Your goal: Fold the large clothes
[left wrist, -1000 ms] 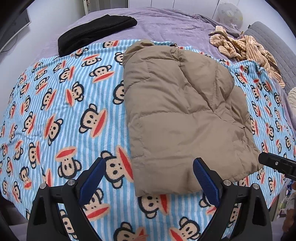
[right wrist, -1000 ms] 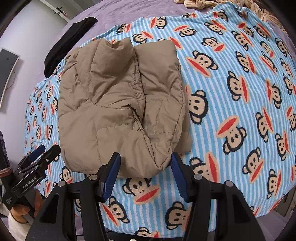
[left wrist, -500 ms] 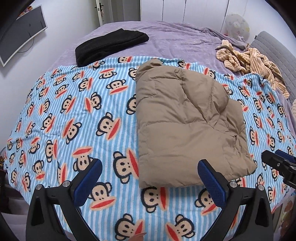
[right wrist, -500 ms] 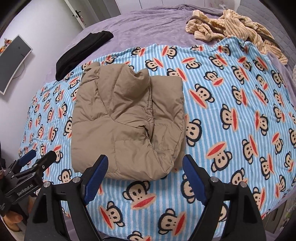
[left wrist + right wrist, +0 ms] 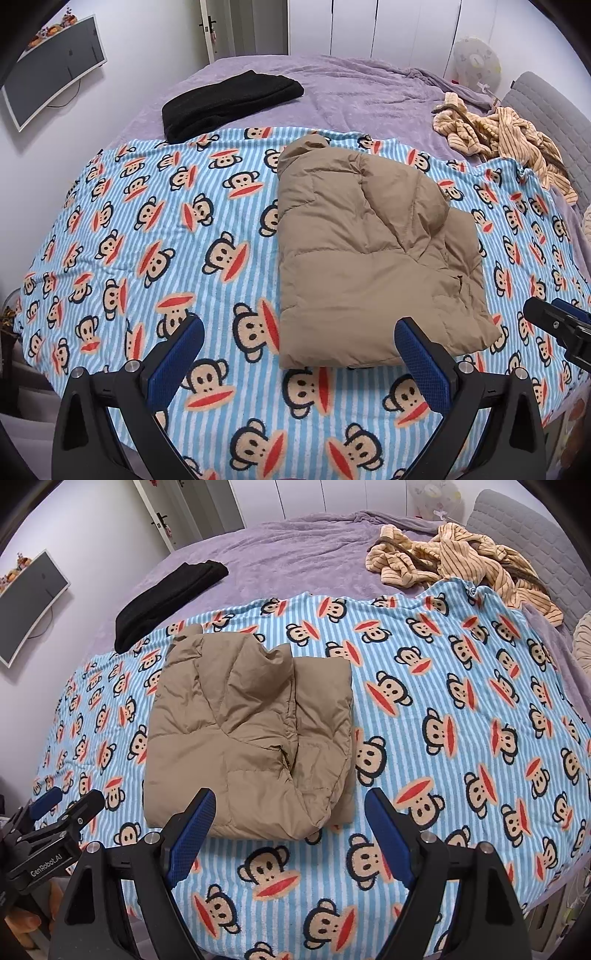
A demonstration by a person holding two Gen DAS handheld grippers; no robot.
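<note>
A tan puffer jacket (image 5: 373, 258) lies folded into a thick rectangle on the blue striped monkey-print blanket (image 5: 155, 229); it also shows in the right wrist view as the jacket (image 5: 251, 746). My left gripper (image 5: 299, 354) hovers above the blanket at the jacket's near left corner, open, nothing between its blue pads. My right gripper (image 5: 290, 825) hangs over the jacket's near right corner, open and empty too. Each gripper appears at the edge of the other's view: the right gripper (image 5: 554, 325), the left gripper (image 5: 62, 805).
A folded black garment (image 5: 229, 103) lies on the purple bedspread (image 5: 369, 96) at the back left. A crumpled striped beige garment (image 5: 502, 140) sits at the back right by a grey headboard (image 5: 546, 107). A monitor (image 5: 51, 66) hangs on the left wall.
Both grippers have risen and drawn back from the jacket's near edge, so more of the bed shows. The right gripper's jaws have spread wider. The jacket stays put.
</note>
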